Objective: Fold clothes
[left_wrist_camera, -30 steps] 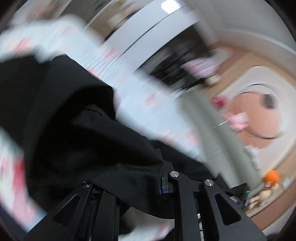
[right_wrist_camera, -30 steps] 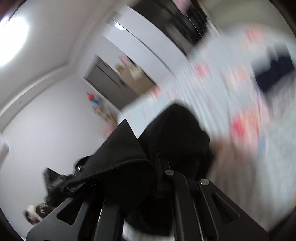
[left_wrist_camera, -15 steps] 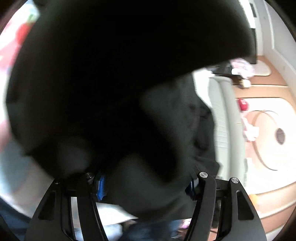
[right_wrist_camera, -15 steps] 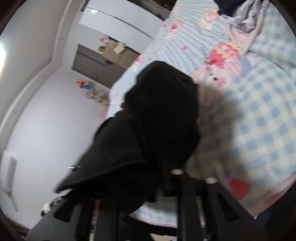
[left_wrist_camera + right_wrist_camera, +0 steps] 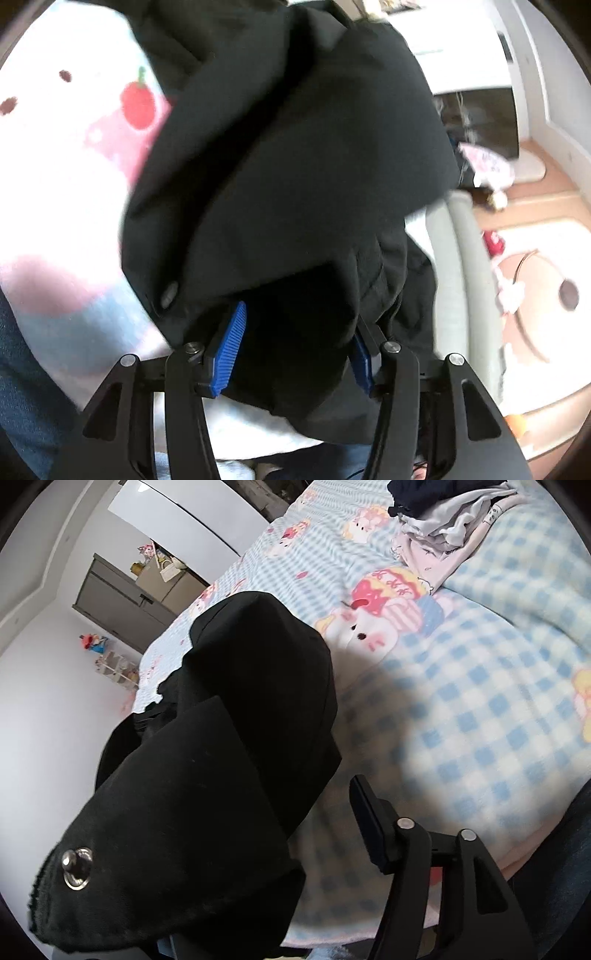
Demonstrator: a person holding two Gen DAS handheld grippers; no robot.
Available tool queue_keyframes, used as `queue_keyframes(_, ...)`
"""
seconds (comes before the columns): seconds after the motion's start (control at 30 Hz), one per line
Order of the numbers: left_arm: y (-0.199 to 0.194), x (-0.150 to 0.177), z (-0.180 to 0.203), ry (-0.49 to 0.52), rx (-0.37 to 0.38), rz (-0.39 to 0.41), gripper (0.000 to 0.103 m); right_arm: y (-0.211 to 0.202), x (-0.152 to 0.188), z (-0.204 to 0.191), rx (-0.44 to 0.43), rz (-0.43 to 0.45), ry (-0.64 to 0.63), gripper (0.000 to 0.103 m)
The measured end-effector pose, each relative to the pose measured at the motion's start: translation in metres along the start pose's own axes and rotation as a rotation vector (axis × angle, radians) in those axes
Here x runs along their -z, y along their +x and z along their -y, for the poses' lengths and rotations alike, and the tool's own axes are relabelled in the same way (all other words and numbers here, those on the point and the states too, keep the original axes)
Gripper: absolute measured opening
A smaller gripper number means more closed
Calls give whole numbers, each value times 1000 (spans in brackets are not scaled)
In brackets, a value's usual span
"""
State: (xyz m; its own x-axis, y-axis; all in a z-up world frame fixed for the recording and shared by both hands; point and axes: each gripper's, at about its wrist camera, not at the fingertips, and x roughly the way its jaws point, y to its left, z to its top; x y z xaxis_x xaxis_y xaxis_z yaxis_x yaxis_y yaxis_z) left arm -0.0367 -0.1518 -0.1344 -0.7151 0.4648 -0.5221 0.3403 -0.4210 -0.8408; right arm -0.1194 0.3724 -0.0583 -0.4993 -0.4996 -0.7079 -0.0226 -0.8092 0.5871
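Observation:
A black garment [image 5: 295, 166] lies bunched on the bed and fills most of the left wrist view. My left gripper [image 5: 295, 354] is open, and the cloth sags loosely between its blue pads [image 5: 229, 350]. In the right wrist view the same black garment [image 5: 240, 720] stretches from the bed towards the camera. A metal snap button [image 5: 75, 867] shows on its near end. My right gripper [image 5: 273, 834] is open. Its right finger [image 5: 369, 819] stands bare beside the cloth, and the left finger is hidden under the garment.
The bed sheet [image 5: 480, 720] is blue and white check with cartoon prints. A pile of other clothes [image 5: 443, 520] lies at its far side. The bed's grey edge [image 5: 461, 277] runs beside a floor mat [image 5: 535, 295]. A person's jeans [image 5: 22, 387] are close by.
Both grippers were shut on the black garment a second ago and now stand open. The garment has come down onto the bed, and the views have swung from the room towards the sheet.

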Motion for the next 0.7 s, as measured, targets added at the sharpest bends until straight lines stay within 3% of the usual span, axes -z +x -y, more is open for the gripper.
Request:
queue_keyframes(0.1, -11, -5, 12, 55, 14, 49, 59, 8, 5, -4, -30, -65, -11, 65)
queue_keyframes(0.2, -24, -8, 20, 91, 33, 90, 68, 10, 16, -20, -74, -118, -77, 61)
queue_keyframes(0.27, -35, -11, 25, 115, 27, 119, 66, 10, 18, -30, -103, -125, -128, 42)
queue_keyframes(0.3, -41, -12, 28, 128, 23, 133, 66, 7, 16, -34, -117, -118, -149, 21)
queue_keyframes(0.33, -46, -13, 31, 140, 20, 147, 66, 2, 13, -38, -130, -104, -168, 14)
queue_keyframes(0.47, -70, -44, 27, 154, 26, 187, 66, -37, -17, -31, -196, 57, -113, 10)
queue_keyframes(0.57, -35, -63, 36, 181, -34, 209, 66, -58, -36, -24, -134, 166, -107, 10)
queue_keyframes(0.63, -29, -65, 35, 205, -66, 197, 66, -62, -36, -23, -104, 176, -106, 10)
queue_keyframes(0.7, -26, -63, 27, 207, -68, 155, 66, -53, -27, -19, -111, 127, -81, 13)
